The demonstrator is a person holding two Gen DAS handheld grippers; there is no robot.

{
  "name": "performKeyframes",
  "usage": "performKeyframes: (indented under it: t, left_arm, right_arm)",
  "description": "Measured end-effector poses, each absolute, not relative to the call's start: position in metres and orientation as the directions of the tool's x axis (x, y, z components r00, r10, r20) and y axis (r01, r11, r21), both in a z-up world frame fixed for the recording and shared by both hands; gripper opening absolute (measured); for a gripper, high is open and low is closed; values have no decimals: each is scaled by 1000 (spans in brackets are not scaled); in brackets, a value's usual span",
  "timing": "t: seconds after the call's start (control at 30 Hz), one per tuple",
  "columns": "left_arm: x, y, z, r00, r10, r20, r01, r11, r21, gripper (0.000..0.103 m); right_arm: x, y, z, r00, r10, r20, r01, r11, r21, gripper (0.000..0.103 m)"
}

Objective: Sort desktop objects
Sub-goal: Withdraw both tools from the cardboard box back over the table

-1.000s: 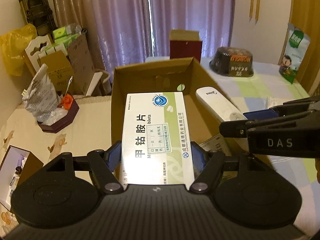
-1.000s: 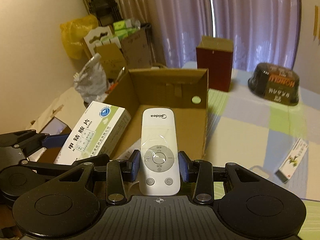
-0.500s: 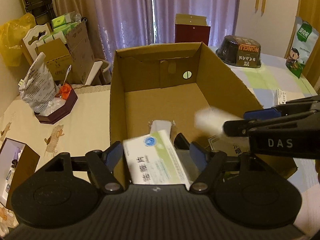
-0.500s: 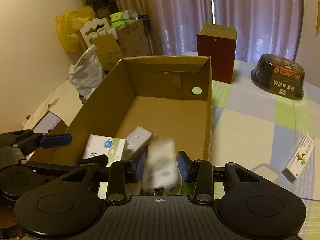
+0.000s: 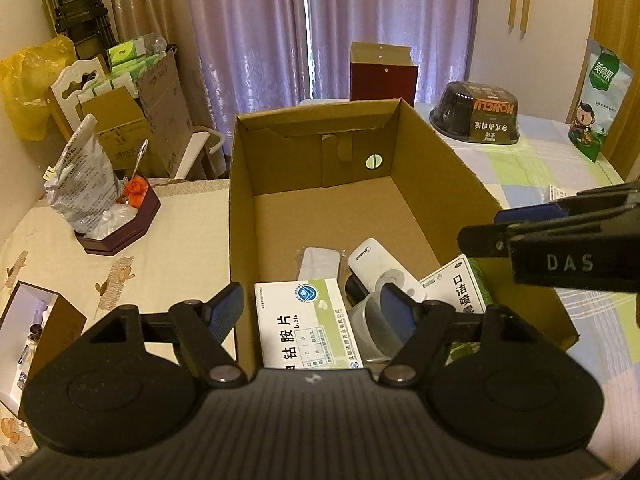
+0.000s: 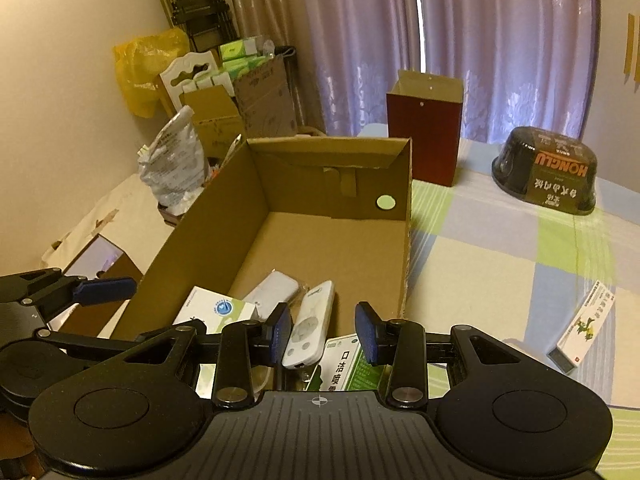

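Observation:
An open cardboard box (image 5: 440, 168) (image 6: 224, 216) stands on the table. Inside its near end lie a white-and-green medicine box (image 5: 308, 326) (image 6: 216, 308), a white Midea remote (image 5: 384, 272) (image 6: 310, 324), a second white remote (image 5: 318, 262) (image 6: 272, 290), a green spray carton (image 5: 460, 288) (image 6: 344, 364) and a clear plastic container (image 5: 372, 328). My left gripper (image 5: 312, 308) hangs open above the box's near end, holding nothing. My right gripper (image 6: 324, 332) is open above the same end, also with nothing between its fingers.
On the checked cloth to the right sit a dark bowl-noodle tub (image 6: 546, 170), a red paper bag (image 6: 424, 132) and a small medicine carton (image 6: 582, 326). A snack bag (image 5: 600, 100) leans at far right. Left of the box stand a maroon tray with a foil bag (image 5: 116, 224) and a small open box (image 5: 36, 320).
Both grippers opened. The medicine box dropped from the left gripper and the Midea remote from the right; both now lie inside the cardboard box.

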State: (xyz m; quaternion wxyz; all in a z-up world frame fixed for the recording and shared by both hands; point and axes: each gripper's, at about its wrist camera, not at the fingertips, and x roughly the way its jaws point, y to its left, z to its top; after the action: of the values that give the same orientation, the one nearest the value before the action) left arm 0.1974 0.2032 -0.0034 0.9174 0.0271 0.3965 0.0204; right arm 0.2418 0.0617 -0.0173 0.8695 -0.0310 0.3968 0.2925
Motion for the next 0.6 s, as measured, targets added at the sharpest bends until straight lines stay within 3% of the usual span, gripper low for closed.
performKeyframes:
  t: [0.57,0.6]
  left_arm:
    - [162,163,34,727,31,-686,20,998,65,77]
    - [158,158,37,729,23,-684,28,998,64,77]
  right_arm:
    - [217,-6,21,584,462,-667,-482,859,173,40]
    - [214,-15,22,591,454,-667,-472,865,171,50]
